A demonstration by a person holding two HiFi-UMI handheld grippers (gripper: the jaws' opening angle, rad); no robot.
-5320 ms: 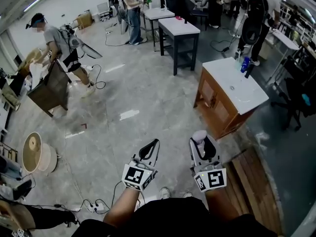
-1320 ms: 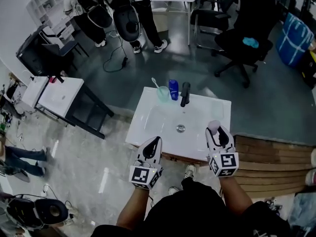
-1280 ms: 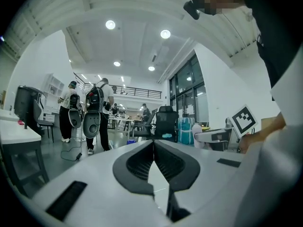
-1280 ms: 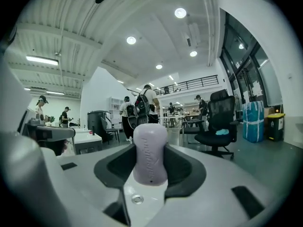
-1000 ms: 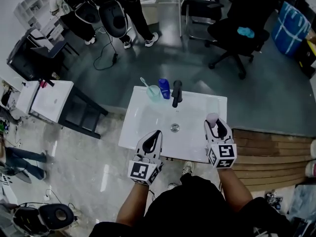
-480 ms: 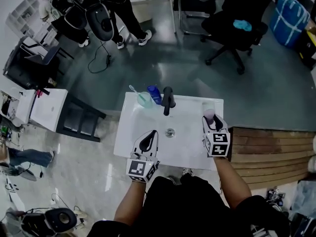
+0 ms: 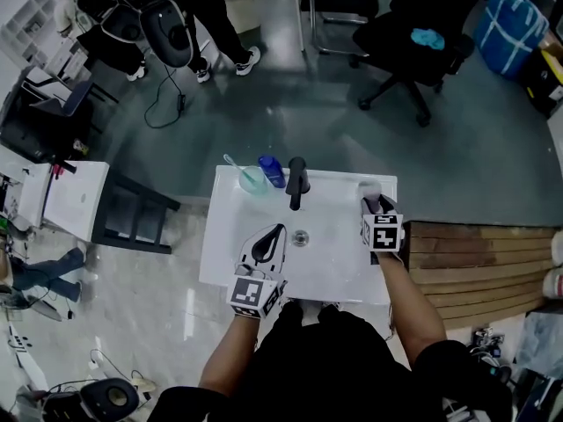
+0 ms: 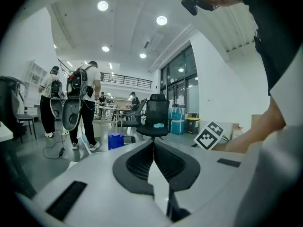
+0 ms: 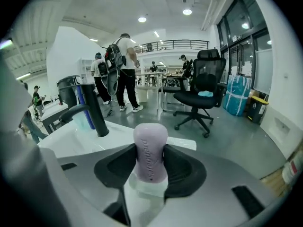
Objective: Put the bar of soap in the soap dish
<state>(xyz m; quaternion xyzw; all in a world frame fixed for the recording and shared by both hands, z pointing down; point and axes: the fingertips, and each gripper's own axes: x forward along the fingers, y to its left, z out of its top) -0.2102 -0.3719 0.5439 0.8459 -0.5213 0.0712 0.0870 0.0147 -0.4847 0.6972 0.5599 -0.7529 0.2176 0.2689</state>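
A pale lilac bar of soap [image 9: 150,143] stands on end between the jaws of my right gripper [image 9: 150,157], which is shut on it. In the head view that gripper [image 7: 373,204] hangs over the back right corner of the white sink top [image 7: 339,266], with the soap [image 7: 369,189] at its tip. A white shape shows just under the soap; I cannot tell whether it is the soap dish. My left gripper [image 7: 278,230] hovers over the basin near the drain [image 7: 301,237]. Its jaws meet in the left gripper view [image 8: 153,145], with nothing held.
A black faucet [image 7: 296,181] rises at the sink's back edge, with a blue bottle [image 7: 271,170] and a cup holding a toothbrush [image 7: 251,179] to its left. Wooden boards [image 7: 466,262] lie right of the sink. An office chair [image 7: 413,51] and people stand beyond.
I have walked up to the sink. The right gripper has carried the soap forward to the sink's back right corner. The left gripper has come over the basin, still shut.
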